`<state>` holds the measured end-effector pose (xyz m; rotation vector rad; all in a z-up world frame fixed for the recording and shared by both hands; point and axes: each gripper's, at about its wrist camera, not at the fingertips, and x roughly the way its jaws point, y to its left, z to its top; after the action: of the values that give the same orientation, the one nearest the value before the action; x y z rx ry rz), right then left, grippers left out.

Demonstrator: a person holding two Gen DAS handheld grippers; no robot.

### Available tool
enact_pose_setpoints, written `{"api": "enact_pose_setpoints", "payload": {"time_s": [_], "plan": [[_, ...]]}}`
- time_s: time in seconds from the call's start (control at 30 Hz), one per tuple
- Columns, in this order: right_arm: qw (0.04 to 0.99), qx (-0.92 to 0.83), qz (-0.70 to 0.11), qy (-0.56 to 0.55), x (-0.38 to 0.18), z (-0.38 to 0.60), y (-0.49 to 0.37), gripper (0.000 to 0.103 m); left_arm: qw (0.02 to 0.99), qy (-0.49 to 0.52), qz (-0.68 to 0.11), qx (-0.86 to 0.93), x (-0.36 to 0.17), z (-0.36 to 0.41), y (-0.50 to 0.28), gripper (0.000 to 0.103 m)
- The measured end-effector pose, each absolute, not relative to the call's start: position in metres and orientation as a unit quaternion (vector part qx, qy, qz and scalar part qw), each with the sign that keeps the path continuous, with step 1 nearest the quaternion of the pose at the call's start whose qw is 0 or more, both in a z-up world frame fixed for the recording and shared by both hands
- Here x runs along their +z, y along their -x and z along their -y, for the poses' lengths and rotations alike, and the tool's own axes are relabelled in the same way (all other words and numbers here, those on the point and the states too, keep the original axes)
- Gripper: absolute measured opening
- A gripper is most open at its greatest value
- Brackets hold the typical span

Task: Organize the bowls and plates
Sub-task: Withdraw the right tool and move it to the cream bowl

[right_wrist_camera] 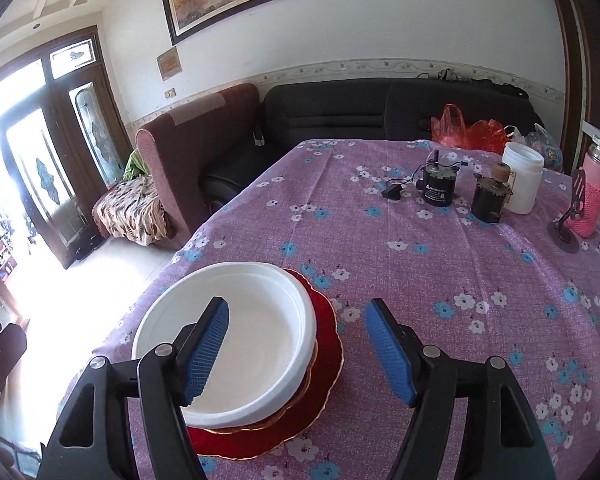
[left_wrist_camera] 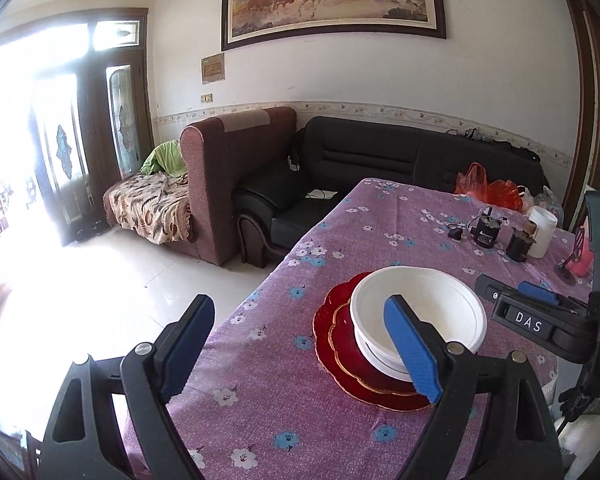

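Note:
A white bowl (left_wrist_camera: 420,312) sits on red plates with gold rims (left_wrist_camera: 340,344), stacked on the purple flowered tablecloth (left_wrist_camera: 284,412). My left gripper (left_wrist_camera: 300,348) is open and empty, above and to the left of the stack; its right finger overlaps the bowl in view. The right gripper's body (left_wrist_camera: 540,320) shows at the right of the left wrist view. In the right wrist view the bowl (right_wrist_camera: 256,336) rests on the red plates (right_wrist_camera: 324,364). My right gripper (right_wrist_camera: 300,352) is open and empty, over the stack's right edge.
At the table's far side stand two small dark motors (right_wrist_camera: 440,184), a white jar (right_wrist_camera: 522,180), a pink bottle (right_wrist_camera: 594,200), a black stand (right_wrist_camera: 568,224) and red plastic bags (right_wrist_camera: 468,128). Sofas (left_wrist_camera: 300,184) and the floor lie beyond the table's left edge.

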<state>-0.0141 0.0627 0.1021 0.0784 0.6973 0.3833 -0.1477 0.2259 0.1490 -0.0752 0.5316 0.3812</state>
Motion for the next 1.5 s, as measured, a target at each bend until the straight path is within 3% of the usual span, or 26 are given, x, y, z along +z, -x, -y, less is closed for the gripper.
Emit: {"api": "enact_pose_setpoints", "payload": {"time_s": [0.37,0.73,1.2,1.5], "plan": [[0.909,0.179,-0.374,-0.044,0.073,-0.058,0.005,0.075,0.947,0.022,-0.261,0.183,0.151,-0.214,0.150,0.087],[0.929,0.172,-0.321,-0.062,0.104,-0.024,0.032,0.076,0.946,-0.003,-0.265,0.188,0.148,-0.200,0.149,0.088],[0.949,0.057,-0.287,-0.114,0.105,0.147,0.075,0.078,0.949,-0.071,-0.270,0.145,0.148,-0.132,0.143,0.088],[0.947,-0.072,-0.257,-0.177,0.104,0.289,0.092,0.082,0.951,-0.153,-0.262,0.068,0.145,-0.039,0.126,0.088]]}}
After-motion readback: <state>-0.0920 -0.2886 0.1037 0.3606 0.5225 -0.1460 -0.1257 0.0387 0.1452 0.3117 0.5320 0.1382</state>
